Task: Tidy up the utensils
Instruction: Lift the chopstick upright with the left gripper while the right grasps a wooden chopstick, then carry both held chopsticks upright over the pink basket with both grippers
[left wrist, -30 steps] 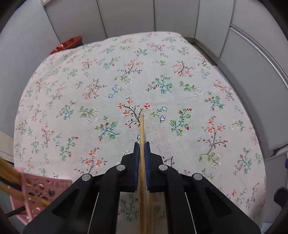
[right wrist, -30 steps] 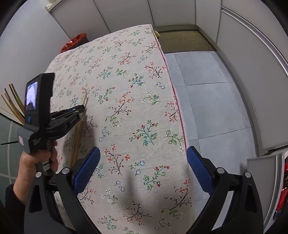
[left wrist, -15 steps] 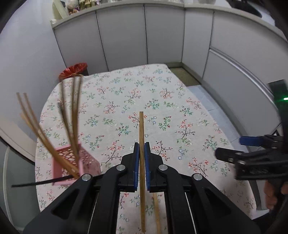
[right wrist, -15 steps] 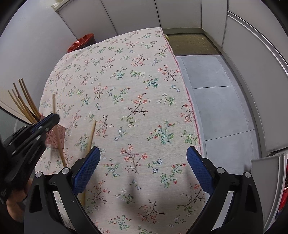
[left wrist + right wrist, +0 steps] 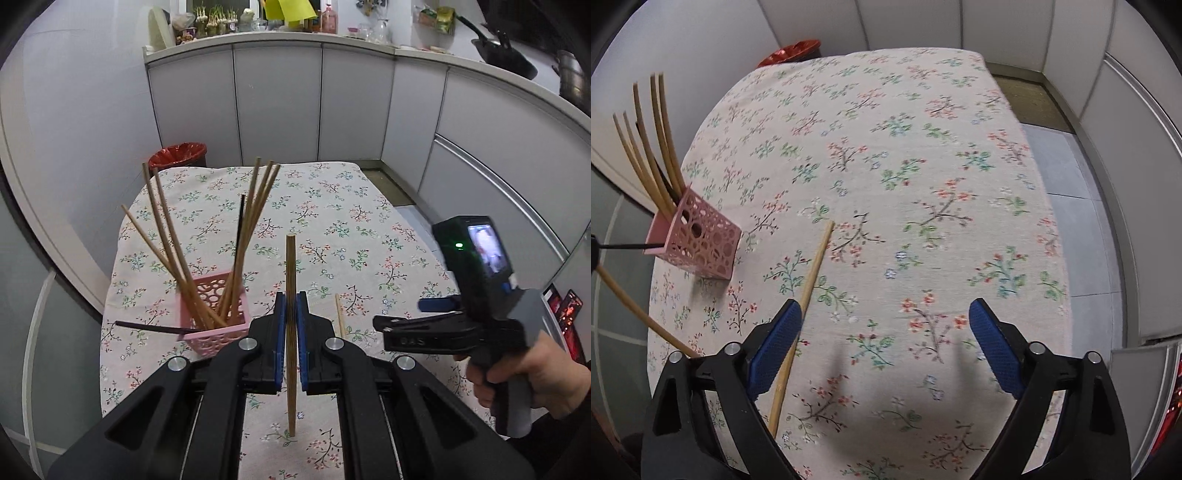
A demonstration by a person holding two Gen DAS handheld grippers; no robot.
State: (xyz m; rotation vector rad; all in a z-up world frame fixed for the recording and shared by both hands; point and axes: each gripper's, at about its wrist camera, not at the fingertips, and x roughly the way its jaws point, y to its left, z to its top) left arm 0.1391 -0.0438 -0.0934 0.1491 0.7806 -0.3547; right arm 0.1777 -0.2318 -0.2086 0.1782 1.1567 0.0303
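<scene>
one chopstick clamped in left claw; another chopstick lies loose.

Wooden chopsticks stand splayed in pink basket; one chopstick lies on table.

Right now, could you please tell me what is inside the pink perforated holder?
The pink holder holds several wooden chopsticks fanned out upright, plus a black chopstick. Another black stick pokes out sideways. Their lower ends and the holder's bottom are hidden.
</scene>
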